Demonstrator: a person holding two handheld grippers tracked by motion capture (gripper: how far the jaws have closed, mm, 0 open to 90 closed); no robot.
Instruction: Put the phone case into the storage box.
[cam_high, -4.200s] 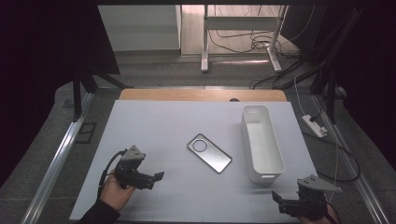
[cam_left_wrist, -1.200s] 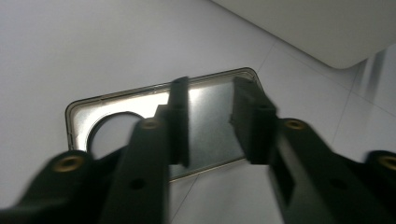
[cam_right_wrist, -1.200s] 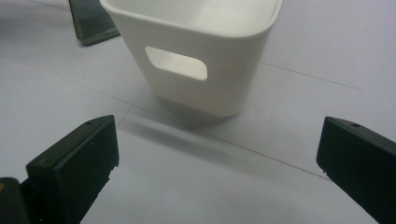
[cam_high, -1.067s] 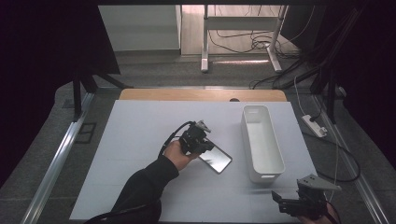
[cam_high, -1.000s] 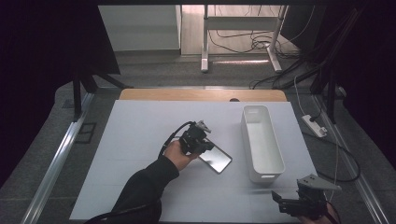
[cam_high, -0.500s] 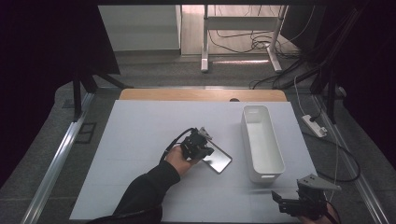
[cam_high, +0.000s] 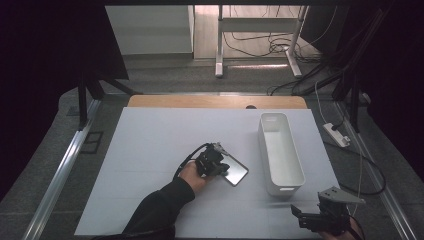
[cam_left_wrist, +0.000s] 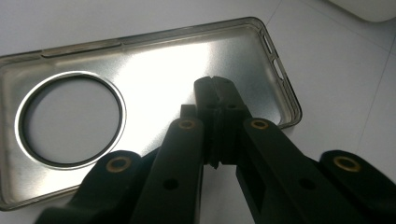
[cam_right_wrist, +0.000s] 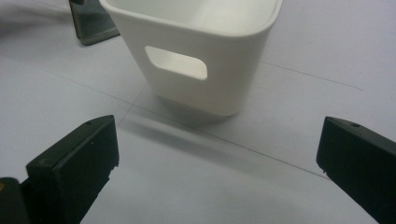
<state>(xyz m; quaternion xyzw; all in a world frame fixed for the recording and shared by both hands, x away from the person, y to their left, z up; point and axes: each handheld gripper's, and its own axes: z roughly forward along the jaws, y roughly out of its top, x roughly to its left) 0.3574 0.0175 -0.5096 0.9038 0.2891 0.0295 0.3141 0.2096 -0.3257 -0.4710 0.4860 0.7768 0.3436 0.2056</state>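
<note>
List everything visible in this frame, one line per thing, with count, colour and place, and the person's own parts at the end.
phone case: 1, clear smoky grey with a round camera cutout, flat on the mat near the middle, left of the bin.
bin: 1, white, oblong with handle slots, right side of the mat.
mat: 1, pale grey-white, covering the table.
table edge: 1, wood, far side of the mat.
power strip: 1, white, on the floor at the right.
left hand-held gripper: 1, black, jaws shut, tips over the case's inside.
right hand-held gripper: 1, black, jaws open, near right corner, facing the bin.
sleeve: 1, dark, left forearm.
</note>
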